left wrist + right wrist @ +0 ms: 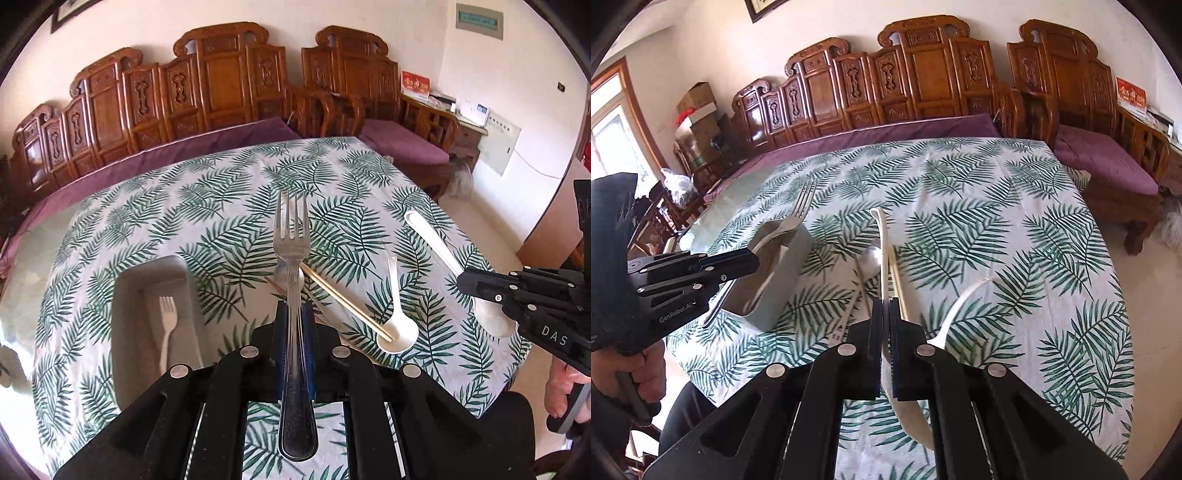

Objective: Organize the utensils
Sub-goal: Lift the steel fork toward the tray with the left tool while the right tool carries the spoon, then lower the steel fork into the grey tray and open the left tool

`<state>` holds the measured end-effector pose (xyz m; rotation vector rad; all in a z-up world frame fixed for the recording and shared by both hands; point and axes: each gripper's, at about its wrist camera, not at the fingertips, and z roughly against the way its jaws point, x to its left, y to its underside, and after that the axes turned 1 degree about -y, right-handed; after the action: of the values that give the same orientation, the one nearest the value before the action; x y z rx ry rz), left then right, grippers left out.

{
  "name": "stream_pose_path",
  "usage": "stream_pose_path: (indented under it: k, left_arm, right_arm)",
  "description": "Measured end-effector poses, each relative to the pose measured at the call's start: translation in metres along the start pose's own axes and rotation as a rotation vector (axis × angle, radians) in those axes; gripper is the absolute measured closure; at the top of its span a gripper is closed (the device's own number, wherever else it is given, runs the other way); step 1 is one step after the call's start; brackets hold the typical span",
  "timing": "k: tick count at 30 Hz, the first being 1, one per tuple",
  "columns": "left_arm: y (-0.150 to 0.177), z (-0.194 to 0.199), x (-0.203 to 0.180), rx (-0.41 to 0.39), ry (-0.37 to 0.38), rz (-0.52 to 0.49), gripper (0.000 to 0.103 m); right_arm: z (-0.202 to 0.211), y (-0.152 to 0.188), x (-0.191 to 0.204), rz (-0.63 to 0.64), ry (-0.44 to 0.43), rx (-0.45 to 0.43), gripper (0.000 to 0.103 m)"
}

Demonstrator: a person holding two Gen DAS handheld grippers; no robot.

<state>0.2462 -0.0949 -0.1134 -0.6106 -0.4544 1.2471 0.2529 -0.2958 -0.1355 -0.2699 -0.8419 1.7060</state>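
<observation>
My left gripper [294,314] is shut on a metal fork [293,258], held above the table with its tines pointing away; the fork also shows in the right wrist view [798,214]. Left of it stands a grey tray [127,295] with a pale fork [168,321] inside. My right gripper [885,310] is shut on a large white spoon [884,243], handle pointing away, bowl hanging below the fingers. A small white spoon [397,328] and a pair of chopsticks [347,306] lie on the cloth between the grippers. A metal spoon [870,258] lies under the chopsticks.
The table wears a white cloth with green fern leaves [997,221]. A carved wooden bench with purple cushions [871,136] runs along the far edge, and a matching chair [1108,162] stands at the right. The right gripper's body [535,299] is at the table's right side.
</observation>
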Motion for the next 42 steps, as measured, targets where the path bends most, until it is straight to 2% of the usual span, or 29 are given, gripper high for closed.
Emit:
stream_pose_path:
  k: [6, 12, 24, 33, 42]
  left_arm:
    - [0.009, 0.008, 0.024, -0.006, -0.023, 0.026, 0.096]
    - [0.022, 0.002, 0.066, -0.008, -0.031, 0.08, 0.096]
    - [0.047, -0.047, 0.149, 0.052, -0.053, 0.181, 0.096]
    - [0.057, -0.08, 0.177, 0.105, -0.058, 0.235, 0.096]
    - [0.052, -0.092, 0.175, 0.12, -0.056, 0.234, 0.096]
  right_arm:
    - [-0.012, -0.002, 0.028, 0.054, -0.031, 0.013, 0.098]
    - [-0.034, -0.006, 0.05, 0.078, -0.057, 0.027, 0.098]
    - [-0.099, -0.019, 0.091, 0.12, -0.089, 0.095, 0.098]
    - [-0.128, -0.034, 0.113, 0.138, -0.113, 0.12, 0.098]
    - [-0.142, -0.042, 0.138, 0.174, -0.124, 0.125, 0.098]
